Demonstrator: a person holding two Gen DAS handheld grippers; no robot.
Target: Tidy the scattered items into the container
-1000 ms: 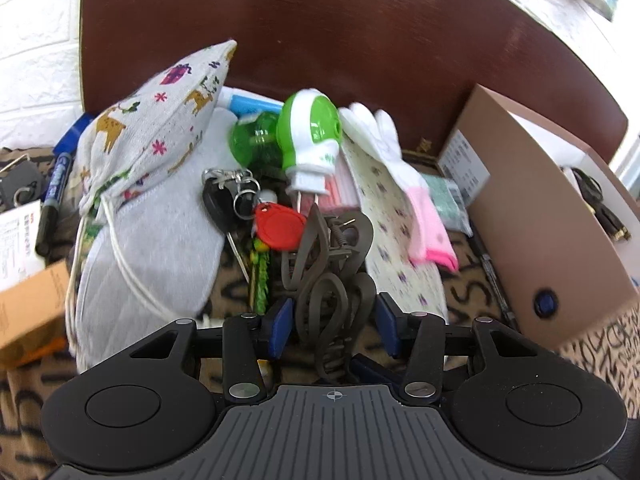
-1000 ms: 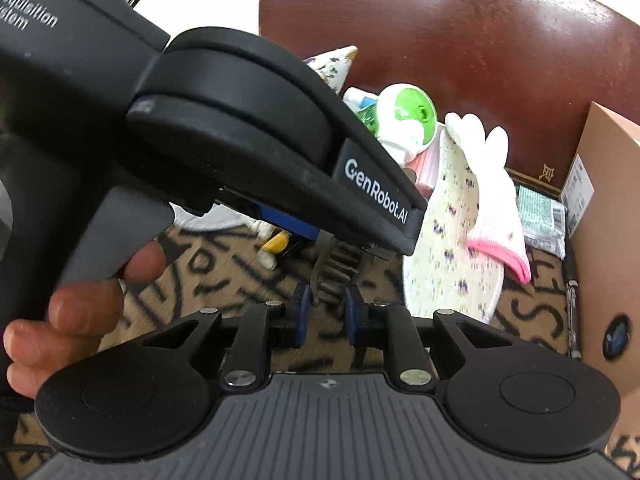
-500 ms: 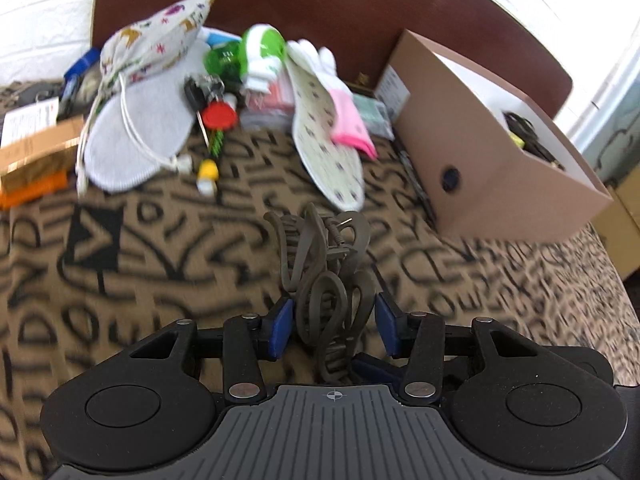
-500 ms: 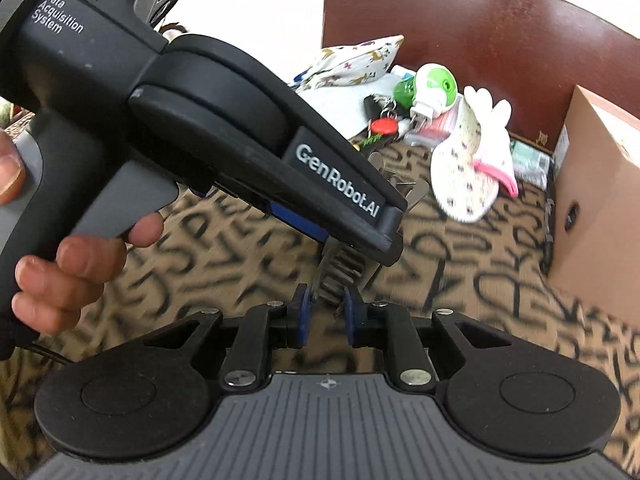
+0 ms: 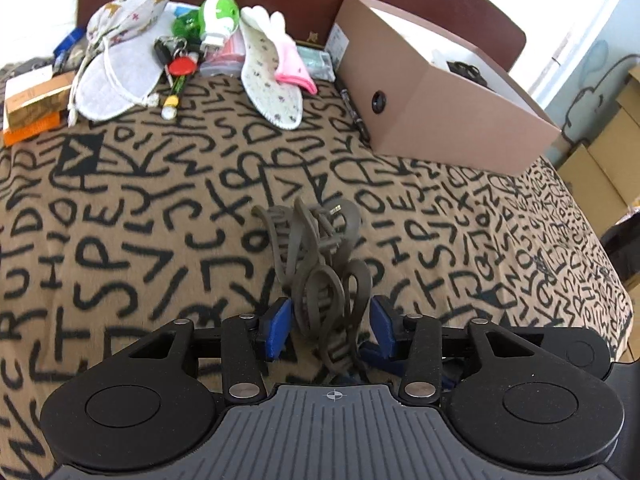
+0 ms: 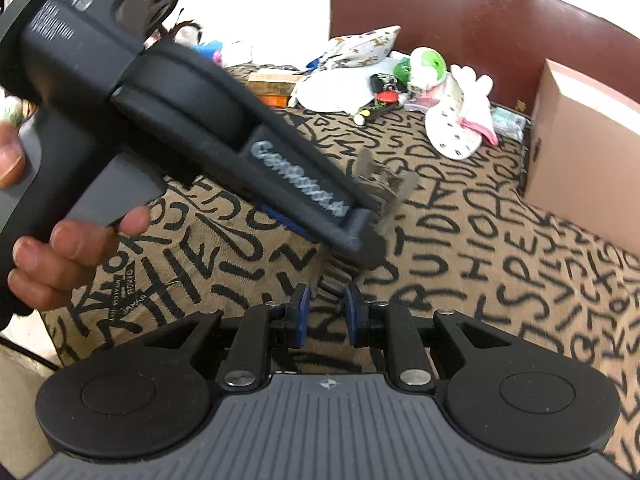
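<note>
Item in transit: my left gripper [image 5: 330, 330], jaws opening, and right gripper [image 6: 326, 314], clamped, share the grey looped hair claw clip [image 5: 320, 264]; next, over the brown cardboard box [image 5: 432, 112].

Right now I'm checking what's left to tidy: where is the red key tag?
In the left wrist view the red key tag lies at the far left of the patterned cloth, in the clutter pile between the grey drawstring pouch and the green-and-white plug-in device.

In the right wrist view, the black handheld left gripper [image 6: 320, 216] hides most of the grey looped hair claw [image 6: 384, 184], whose tip at one o'clock is blurred. The brown cardboard box [image 6: 576, 136] is cut off at three o'clock.
</note>
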